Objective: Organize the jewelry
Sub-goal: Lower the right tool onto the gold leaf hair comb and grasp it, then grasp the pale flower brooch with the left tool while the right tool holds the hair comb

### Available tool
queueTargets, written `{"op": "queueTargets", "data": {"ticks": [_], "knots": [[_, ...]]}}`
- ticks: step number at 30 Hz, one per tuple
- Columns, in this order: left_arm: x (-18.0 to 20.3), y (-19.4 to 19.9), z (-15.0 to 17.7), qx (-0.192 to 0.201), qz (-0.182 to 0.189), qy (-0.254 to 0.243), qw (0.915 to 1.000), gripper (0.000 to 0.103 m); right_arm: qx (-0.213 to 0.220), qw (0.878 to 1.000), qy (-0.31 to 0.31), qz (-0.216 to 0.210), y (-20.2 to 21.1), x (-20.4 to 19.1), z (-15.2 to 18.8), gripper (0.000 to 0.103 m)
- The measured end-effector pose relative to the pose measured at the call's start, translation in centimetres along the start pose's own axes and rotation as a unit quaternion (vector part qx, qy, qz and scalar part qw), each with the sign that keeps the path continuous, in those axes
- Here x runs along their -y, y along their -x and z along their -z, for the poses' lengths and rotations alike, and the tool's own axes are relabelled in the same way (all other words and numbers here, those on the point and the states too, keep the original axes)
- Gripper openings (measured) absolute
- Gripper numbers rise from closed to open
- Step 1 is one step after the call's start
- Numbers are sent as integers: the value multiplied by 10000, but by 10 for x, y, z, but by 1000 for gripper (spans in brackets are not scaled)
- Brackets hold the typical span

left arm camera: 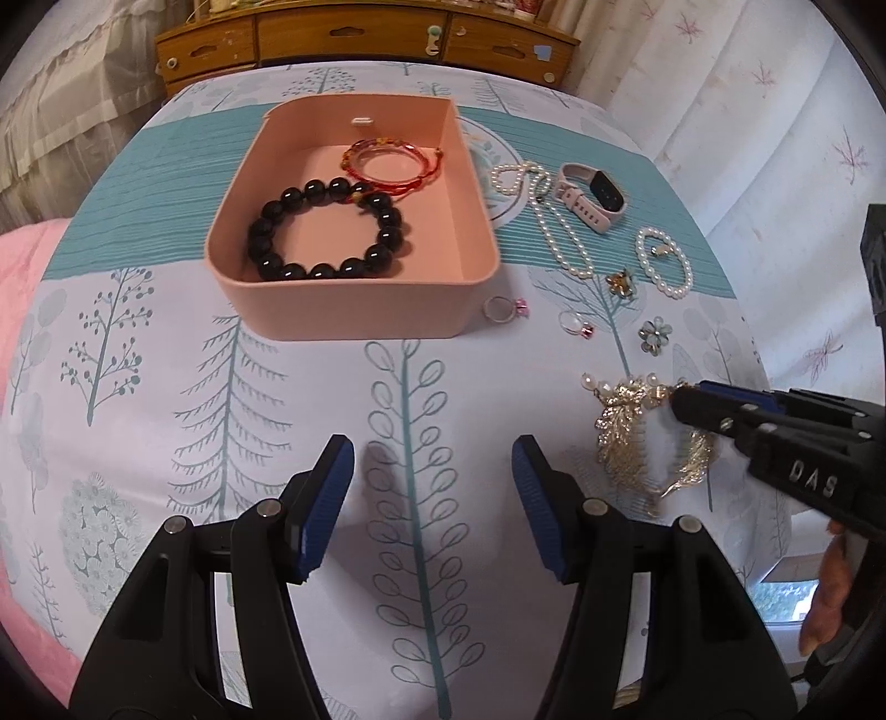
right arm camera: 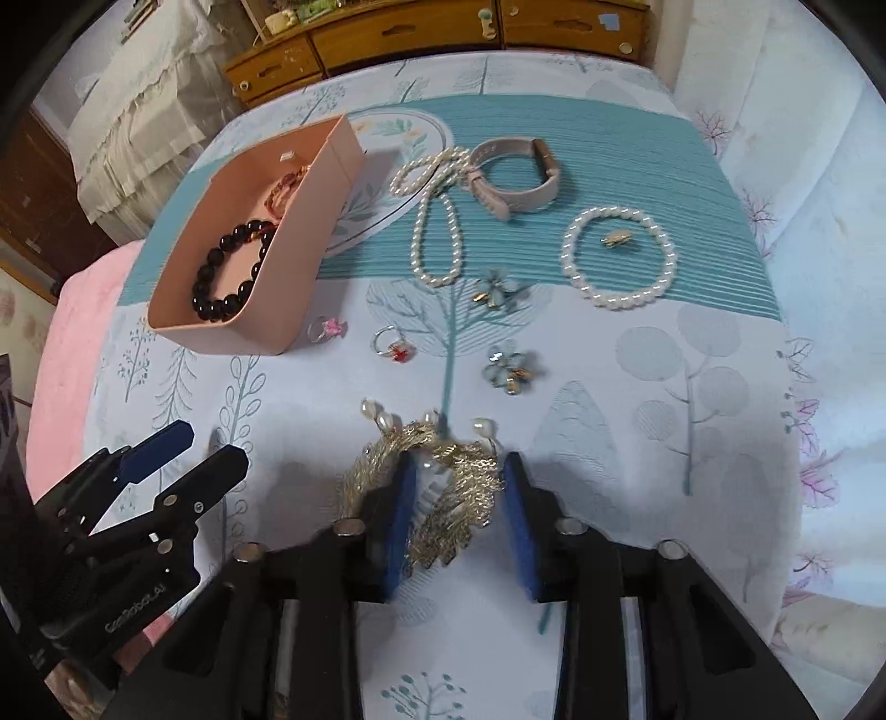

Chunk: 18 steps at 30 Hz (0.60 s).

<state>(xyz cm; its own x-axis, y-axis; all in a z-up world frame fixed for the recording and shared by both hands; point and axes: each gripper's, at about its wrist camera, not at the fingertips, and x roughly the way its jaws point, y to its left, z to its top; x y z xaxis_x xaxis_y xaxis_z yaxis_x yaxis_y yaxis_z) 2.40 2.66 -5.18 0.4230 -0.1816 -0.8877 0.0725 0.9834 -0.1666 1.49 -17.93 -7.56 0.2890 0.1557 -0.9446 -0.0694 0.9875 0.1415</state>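
Note:
A pink box [left arm camera: 354,310] [right arm camera: 288,260] holds a black bead bracelet [left arm camera: 326,227] [right arm camera: 232,271] and a red bangle [left arm camera: 387,163]. A gold leaf hair comb with pearls [left arm camera: 637,432] [right arm camera: 443,482] lies on the cloth. My right gripper [right arm camera: 457,504] [left arm camera: 684,396] is open, its jaws on either side of part of the comb, low over the cloth. My left gripper [left arm camera: 432,482] [right arm camera: 205,448] is open and empty, left of the comb and in front of the box.
On the tree-print cloth [left arm camera: 166,387] right of the box lie a pearl necklace [right arm camera: 437,232], a pink watch [right arm camera: 515,177], a pearl bracelet [right arm camera: 617,257], two flower brooches [right arm camera: 498,291] [right arm camera: 509,368] and two rings [right arm camera: 326,329] [right arm camera: 393,346]. A wooden drawer chest [left arm camera: 360,39] stands behind.

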Motion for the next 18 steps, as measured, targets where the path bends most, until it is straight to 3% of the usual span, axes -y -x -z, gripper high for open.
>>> {"op": "queueTargets", "data": {"ticks": [9,18], "knots": [[24,-1,-4,-26,14,-277,9996,57,-38,9998,-127,-179,4,26,12,18],[24,-5,-3,-101,-35,-215,9997,57,-563,9976,-108,-388,-20,28,6,23]]}}
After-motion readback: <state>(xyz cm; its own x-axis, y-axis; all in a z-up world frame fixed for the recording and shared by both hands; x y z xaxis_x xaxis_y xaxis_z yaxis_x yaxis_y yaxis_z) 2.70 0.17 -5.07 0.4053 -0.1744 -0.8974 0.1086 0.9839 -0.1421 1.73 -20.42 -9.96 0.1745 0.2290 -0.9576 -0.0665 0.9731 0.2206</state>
